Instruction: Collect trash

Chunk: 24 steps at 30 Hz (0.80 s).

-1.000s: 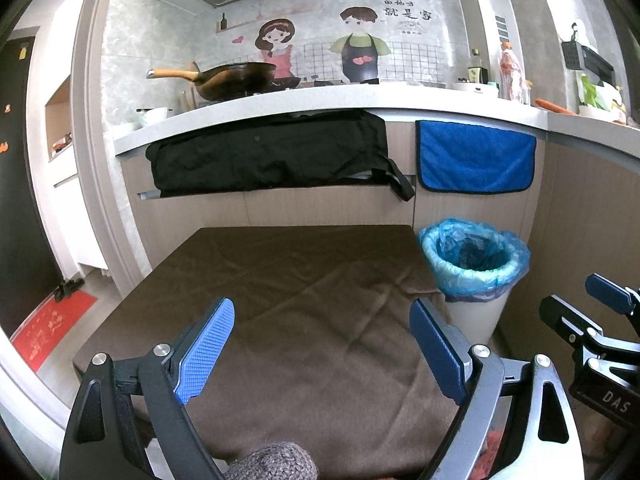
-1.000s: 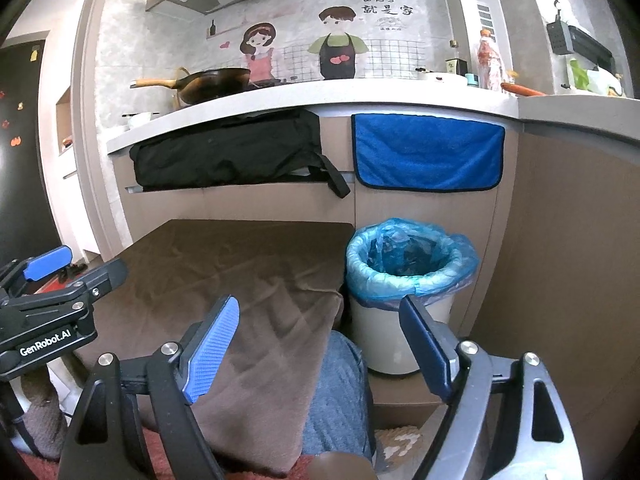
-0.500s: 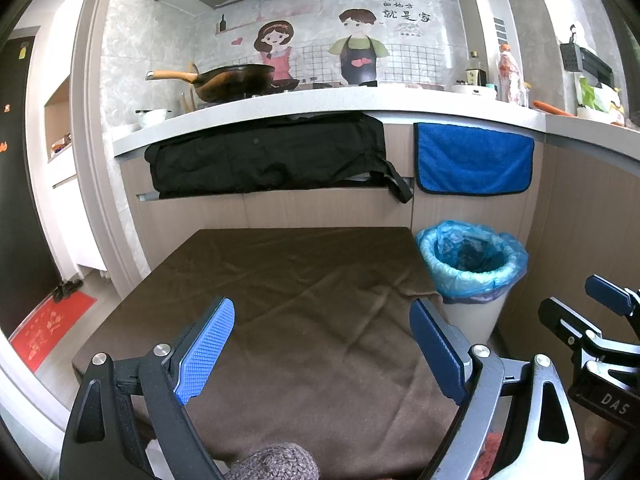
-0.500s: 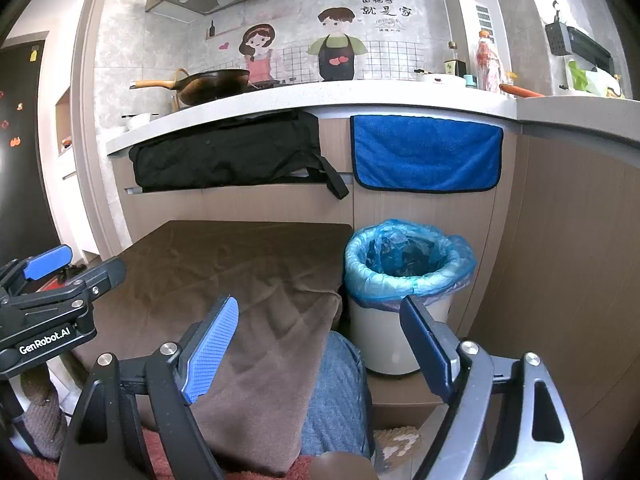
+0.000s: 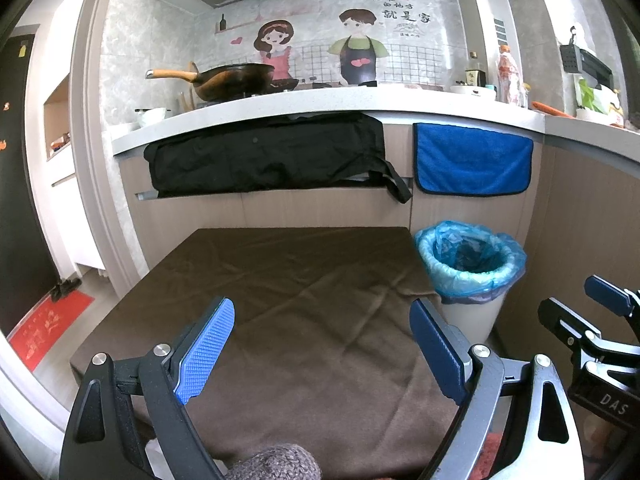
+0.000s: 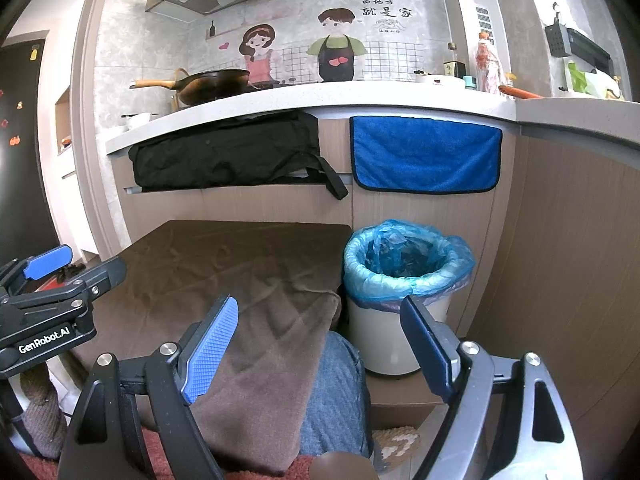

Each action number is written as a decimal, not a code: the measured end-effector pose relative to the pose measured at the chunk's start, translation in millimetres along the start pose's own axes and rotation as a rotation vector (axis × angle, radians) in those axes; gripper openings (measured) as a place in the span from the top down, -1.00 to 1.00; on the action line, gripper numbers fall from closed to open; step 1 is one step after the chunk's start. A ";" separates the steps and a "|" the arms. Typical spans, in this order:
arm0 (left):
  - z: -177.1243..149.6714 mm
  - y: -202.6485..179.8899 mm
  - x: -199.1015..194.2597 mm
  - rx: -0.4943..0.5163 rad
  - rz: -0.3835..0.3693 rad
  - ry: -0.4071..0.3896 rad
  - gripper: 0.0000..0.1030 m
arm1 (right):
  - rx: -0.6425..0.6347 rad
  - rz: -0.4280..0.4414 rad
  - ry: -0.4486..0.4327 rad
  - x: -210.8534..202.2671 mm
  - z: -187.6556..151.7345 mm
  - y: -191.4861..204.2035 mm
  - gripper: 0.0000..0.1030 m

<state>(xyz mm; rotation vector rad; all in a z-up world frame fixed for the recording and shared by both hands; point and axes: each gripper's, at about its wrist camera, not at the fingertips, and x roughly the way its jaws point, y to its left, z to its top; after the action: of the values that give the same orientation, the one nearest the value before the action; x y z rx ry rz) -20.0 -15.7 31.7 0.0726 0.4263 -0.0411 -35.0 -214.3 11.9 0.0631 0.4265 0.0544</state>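
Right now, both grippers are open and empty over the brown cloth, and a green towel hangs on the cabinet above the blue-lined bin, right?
Almost. The towel is blue, not green; the right wrist view shows it plainly. The rest holds: the left gripper and right gripper are open and empty over the brown cloth, beside the blue-lined bin.

Item: trash bin [image 6: 394, 340], white, round, lined with blue bag [image 6: 404, 276]
Pose: upright, mouth open
Location: just beside the brown-covered table [image 6: 224, 264], right side
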 end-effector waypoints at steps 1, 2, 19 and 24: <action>-0.1 0.7 0.8 0.000 -0.002 0.002 -0.73 | -0.001 0.000 0.002 0.1 0.2 0.1 -0.57; -0.3 0.9 0.9 0.001 -0.004 0.004 -0.73 | -0.001 -0.001 0.002 -0.4 0.0 0.2 -0.57; -0.2 -4.4 -1.4 -0.003 0.003 0.004 -0.73 | -0.001 0.003 0.003 0.1 0.4 -1.1 -0.58; -0.8 -5.4 -2.0 -0.006 0.005 0.004 -0.73 | 0.000 0.002 0.003 1.0 0.3 -1.6 -0.58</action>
<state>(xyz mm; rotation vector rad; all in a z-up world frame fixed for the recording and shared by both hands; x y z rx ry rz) -22.5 -21.0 31.5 0.0678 0.4299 -0.0348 -33.9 -215.9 11.7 0.0633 0.4295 0.0561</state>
